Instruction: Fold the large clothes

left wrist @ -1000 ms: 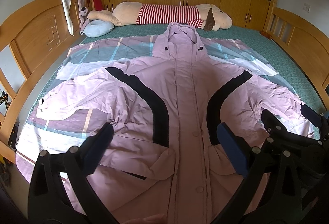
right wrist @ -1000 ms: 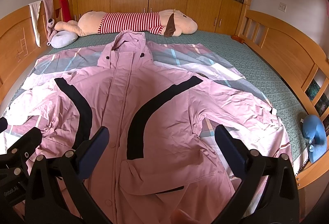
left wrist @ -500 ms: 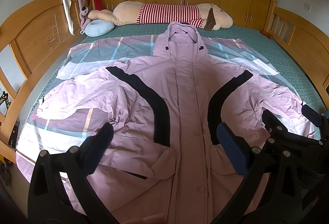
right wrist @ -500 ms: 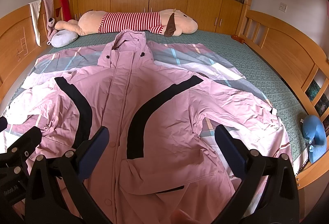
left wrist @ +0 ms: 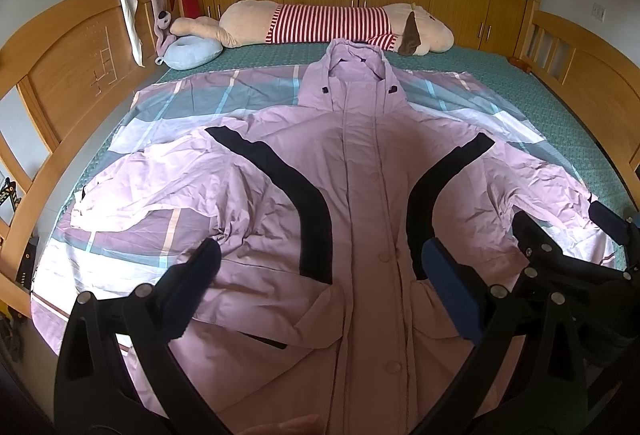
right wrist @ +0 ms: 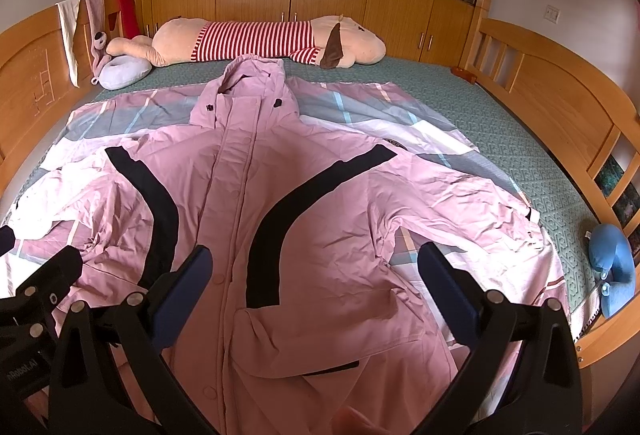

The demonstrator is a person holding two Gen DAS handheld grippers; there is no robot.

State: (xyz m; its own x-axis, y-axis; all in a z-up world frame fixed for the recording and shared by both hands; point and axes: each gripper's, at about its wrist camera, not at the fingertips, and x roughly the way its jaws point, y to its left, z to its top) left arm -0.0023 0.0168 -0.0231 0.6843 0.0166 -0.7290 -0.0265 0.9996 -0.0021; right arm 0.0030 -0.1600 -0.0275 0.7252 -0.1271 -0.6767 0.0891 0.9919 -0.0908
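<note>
Left claw [left wrist: 320, 275], right claw [right wrist: 316, 271] wide open, empty; coat [left wrist: 360, 195] flat, lengthwise, hood toward cabinets.

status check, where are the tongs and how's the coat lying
Left tongs open, right tongs open, both above the hem. Pink hooded coat flat, front up, sleeves spread, unfolded. Nothing on it; striped plush dog lies beyond the hood.

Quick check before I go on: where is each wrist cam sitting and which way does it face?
Left wrist: above the pink coat's hem, facing the headboard; own open left gripper shows, right gripper at right edge.
Right wrist: beside it, same heading; own open right gripper shows, left gripper at left edge.
Shared: coat, plush dog, patterned sheet.
</note>
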